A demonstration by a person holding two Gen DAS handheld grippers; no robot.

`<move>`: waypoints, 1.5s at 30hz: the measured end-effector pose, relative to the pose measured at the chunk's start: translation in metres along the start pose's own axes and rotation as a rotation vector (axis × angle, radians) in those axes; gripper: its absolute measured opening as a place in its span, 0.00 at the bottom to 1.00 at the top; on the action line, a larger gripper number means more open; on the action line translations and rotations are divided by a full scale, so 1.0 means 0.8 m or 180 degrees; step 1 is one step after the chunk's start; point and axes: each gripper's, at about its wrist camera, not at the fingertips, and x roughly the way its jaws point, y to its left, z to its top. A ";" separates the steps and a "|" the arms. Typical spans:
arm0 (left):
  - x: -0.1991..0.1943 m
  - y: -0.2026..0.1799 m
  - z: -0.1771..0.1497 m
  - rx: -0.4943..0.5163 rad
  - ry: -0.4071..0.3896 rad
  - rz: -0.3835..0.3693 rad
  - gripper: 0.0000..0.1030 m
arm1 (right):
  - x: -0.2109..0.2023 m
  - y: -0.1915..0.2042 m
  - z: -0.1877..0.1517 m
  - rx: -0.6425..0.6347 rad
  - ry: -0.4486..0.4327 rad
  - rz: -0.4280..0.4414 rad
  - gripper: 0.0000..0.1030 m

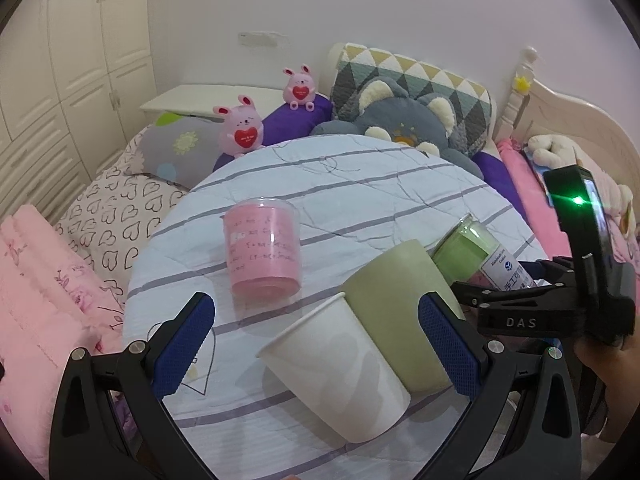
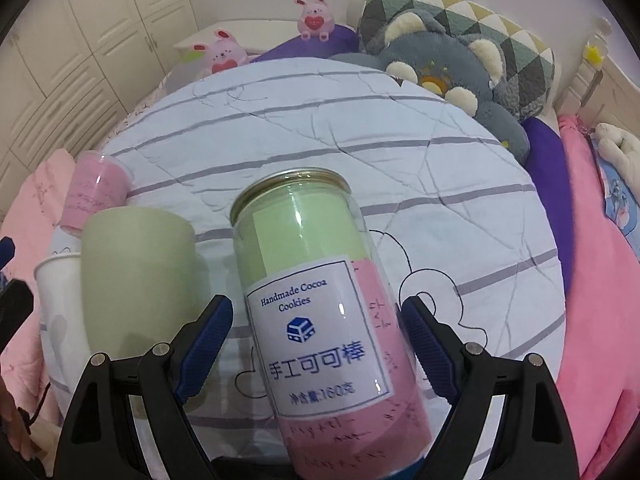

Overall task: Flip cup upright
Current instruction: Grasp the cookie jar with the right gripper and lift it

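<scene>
A white paper cup [image 1: 340, 372] stands upside down on the round cloth-covered table [image 1: 360, 184], leaning against an upside-down green cup [image 1: 400, 312]. My left gripper [image 1: 316, 344] is open, its blue pads either side of both cups without touching. A pink-lined clear cup [image 1: 262, 250] stands inverted further back. My right gripper [image 2: 316, 344] is open around a clear cookie jar [image 2: 316, 300] with a white label; its pads stand apart from the jar. The green cup [image 2: 136, 272] and white cup [image 2: 60, 300] show at the left of the right wrist view.
The table sits on a bed among pillows, a grey bear plush [image 1: 404, 120] and two pink bunny toys [image 1: 242, 130]. A white wardrobe [image 1: 60, 60] is at the left. The right gripper's body [image 1: 560, 304] crowds the right side.
</scene>
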 end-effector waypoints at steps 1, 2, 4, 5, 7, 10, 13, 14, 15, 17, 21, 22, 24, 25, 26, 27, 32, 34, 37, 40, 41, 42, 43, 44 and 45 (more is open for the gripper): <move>0.001 -0.002 0.001 0.0014 0.0000 0.0016 1.00 | 0.002 -0.002 0.001 0.0001 0.0030 0.0010 0.85; 0.002 -0.004 0.002 0.0027 0.0003 0.0021 1.00 | 0.003 -0.003 0.001 0.0006 0.0032 0.0012 0.85; 0.004 -0.007 0.003 0.0032 0.0012 0.0014 1.00 | 0.003 -0.005 0.002 0.0023 0.0029 0.0050 0.84; 0.005 -0.008 0.003 0.0033 0.0015 0.0016 1.00 | 0.002 -0.006 0.001 0.0046 0.0015 0.0073 0.84; 0.008 -0.010 0.002 0.0051 0.0044 0.0012 1.00 | 0.001 -0.008 0.000 0.0083 0.0004 0.0085 0.80; 0.010 -0.012 0.001 0.0069 0.0074 0.0021 1.00 | -0.002 -0.007 -0.001 0.0111 -0.0039 0.0097 0.79; 0.008 -0.013 0.001 0.0078 0.0061 0.0023 1.00 | -0.004 -0.008 0.001 0.0147 -0.0105 0.0124 0.79; 0.008 -0.013 0.001 0.0068 0.0051 0.0016 1.00 | -0.007 -0.008 0.001 0.0159 -0.0142 0.0113 0.79; 0.007 -0.012 0.001 0.0064 0.0041 0.0015 1.00 | -0.010 -0.008 0.003 0.0165 -0.0187 0.0109 0.79; 0.004 -0.010 0.002 0.0063 0.0031 0.0014 1.00 | -0.019 -0.004 0.006 0.0168 -0.0248 0.0137 0.79; -0.010 0.001 0.000 0.0003 -0.0011 0.0017 1.00 | -0.039 0.006 0.012 0.0121 -0.0353 0.0119 0.79; -0.015 0.004 -0.001 -0.0011 -0.0034 0.0030 1.00 | -0.047 0.010 0.013 0.0096 -0.0375 0.0107 0.79; -0.028 0.012 -0.003 -0.0051 -0.0076 0.0026 1.00 | -0.061 0.018 0.011 0.0046 -0.0433 0.0087 0.79; -0.035 0.015 -0.005 -0.0066 -0.0089 0.0010 1.00 | -0.071 0.025 0.009 0.0017 -0.0455 0.0084 0.79; -0.042 0.018 -0.007 -0.0081 -0.0107 -0.0010 1.00 | -0.079 0.029 0.007 -0.0007 -0.0470 0.0080 0.79; -0.047 0.020 -0.008 -0.0090 -0.0119 -0.0017 1.00 | -0.087 0.035 0.003 -0.0034 -0.0505 0.0063 0.79; -0.088 0.030 -0.030 -0.0085 -0.0243 -0.0057 1.00 | -0.126 0.067 -0.024 -0.0128 -0.0627 0.0045 0.79; -0.100 0.033 -0.042 -0.0056 -0.0259 -0.0045 1.00 | -0.135 0.078 -0.038 -0.0137 -0.0667 0.0044 0.79; -0.114 0.040 -0.060 -0.0039 -0.0226 -0.0032 1.00 | -0.145 0.091 -0.066 -0.0109 -0.0697 0.0083 0.79; -0.130 0.048 -0.079 -0.0075 -0.0254 -0.0020 1.00 | -0.145 0.102 -0.093 -0.0099 -0.0668 0.0101 0.79; -0.135 0.050 -0.084 -0.0088 -0.0274 0.0002 1.00 | -0.145 0.105 -0.101 -0.0098 -0.0667 0.0106 0.79; -0.142 0.054 -0.092 -0.0104 -0.0307 0.0068 1.00 | -0.144 0.109 -0.110 -0.0097 -0.0655 0.0115 0.79; -0.146 0.055 -0.097 -0.0115 -0.0330 0.0090 1.00 | -0.142 0.113 -0.119 -0.0097 -0.0639 0.0130 0.79; -0.150 0.055 -0.103 -0.0105 -0.0323 0.0098 1.00 | -0.141 0.116 -0.129 -0.0083 -0.0634 0.0145 0.79; -0.152 0.055 -0.105 -0.0082 -0.0307 0.0091 1.00 | -0.139 0.118 -0.137 -0.0064 -0.0614 0.0155 0.79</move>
